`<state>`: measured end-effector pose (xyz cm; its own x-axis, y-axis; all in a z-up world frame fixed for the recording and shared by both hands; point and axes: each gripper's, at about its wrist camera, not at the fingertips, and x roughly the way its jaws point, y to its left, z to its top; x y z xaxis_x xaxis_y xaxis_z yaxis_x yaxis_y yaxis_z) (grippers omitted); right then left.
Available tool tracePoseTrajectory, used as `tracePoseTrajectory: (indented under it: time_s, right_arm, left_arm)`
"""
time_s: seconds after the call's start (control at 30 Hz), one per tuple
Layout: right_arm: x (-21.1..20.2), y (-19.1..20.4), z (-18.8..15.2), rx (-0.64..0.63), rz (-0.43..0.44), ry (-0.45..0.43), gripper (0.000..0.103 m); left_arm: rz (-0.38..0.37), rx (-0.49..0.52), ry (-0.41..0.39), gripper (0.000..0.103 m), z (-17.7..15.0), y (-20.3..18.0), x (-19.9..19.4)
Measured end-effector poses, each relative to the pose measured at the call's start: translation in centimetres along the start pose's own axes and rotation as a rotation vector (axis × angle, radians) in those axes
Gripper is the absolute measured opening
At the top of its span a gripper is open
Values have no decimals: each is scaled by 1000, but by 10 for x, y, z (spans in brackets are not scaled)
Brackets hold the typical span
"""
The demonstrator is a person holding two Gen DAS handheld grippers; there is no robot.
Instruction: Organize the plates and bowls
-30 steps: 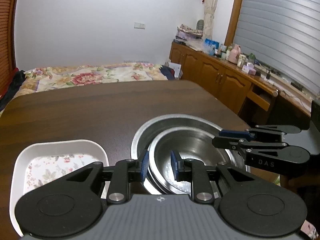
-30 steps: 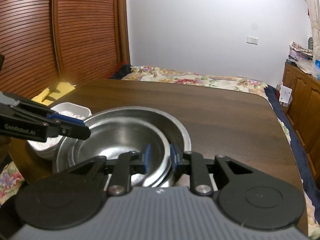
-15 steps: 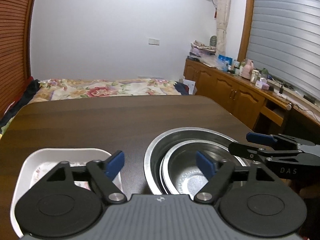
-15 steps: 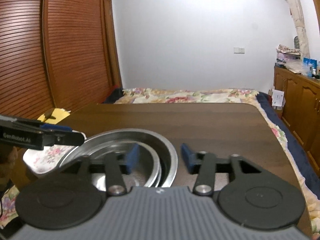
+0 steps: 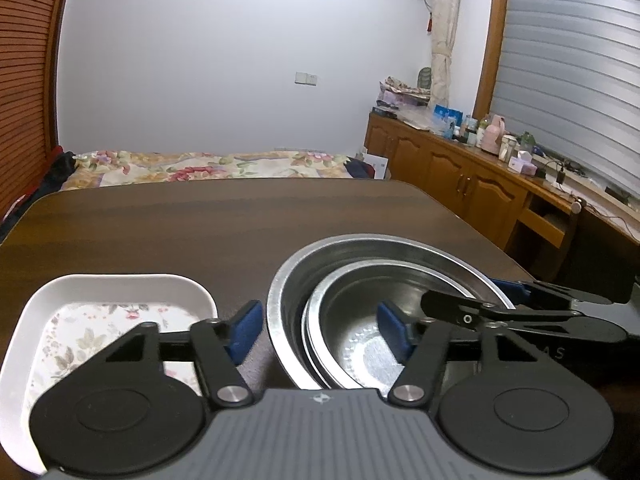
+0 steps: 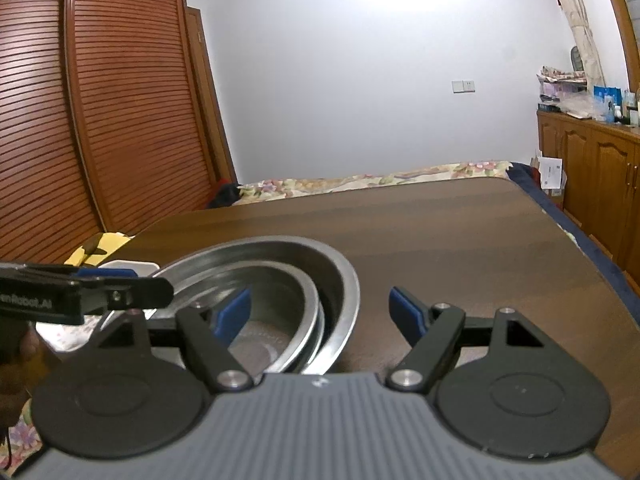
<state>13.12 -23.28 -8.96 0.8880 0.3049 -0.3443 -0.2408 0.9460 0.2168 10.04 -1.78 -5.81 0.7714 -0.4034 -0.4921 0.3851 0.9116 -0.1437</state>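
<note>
Two steel bowls sit nested on the dark wooden table (image 5: 200, 232), the smaller bowl (image 5: 352, 320) inside the large bowl (image 5: 360, 242). My left gripper (image 5: 319, 334) straddles their left rims. Its jaws are closing, but the blue pads (image 5: 244, 332) stand clear of the metal. My right gripper (image 6: 320, 312) straddles the right rims of the large bowl (image 6: 340, 276) and the smaller bowl (image 6: 280, 288). Its jaws are opening and touch nothing. A white floral plate (image 5: 100, 320) lies left of the bowls. Each gripper shows in the other's view, the right gripper (image 5: 468, 294) and the left gripper (image 6: 136, 282).
A bed with a flowered cover (image 5: 200, 164) lies past the table's far edge. Wooden cabinets (image 5: 460, 184) with bottles on top run along the right wall. Slatted wardrobe doors (image 6: 100, 120) stand on the left. The table's right edge (image 6: 580, 248) is close to the bowls.
Both grippers were shut on the bowls' rims and have let go and opened. The left spread wide, then narrowed somewhat. Both views have tilted up a little. The bowls stayed in place.
</note>
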Motion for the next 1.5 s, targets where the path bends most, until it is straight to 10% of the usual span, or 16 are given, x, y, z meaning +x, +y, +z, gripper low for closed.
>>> tracePoseTrajectory:
  time_s: [1.5]
  right_arm:
    - [-9, 16, 9, 18, 2, -23, 38]
  left_arm:
    - [20, -21, -12, 33, 20, -2, -16]
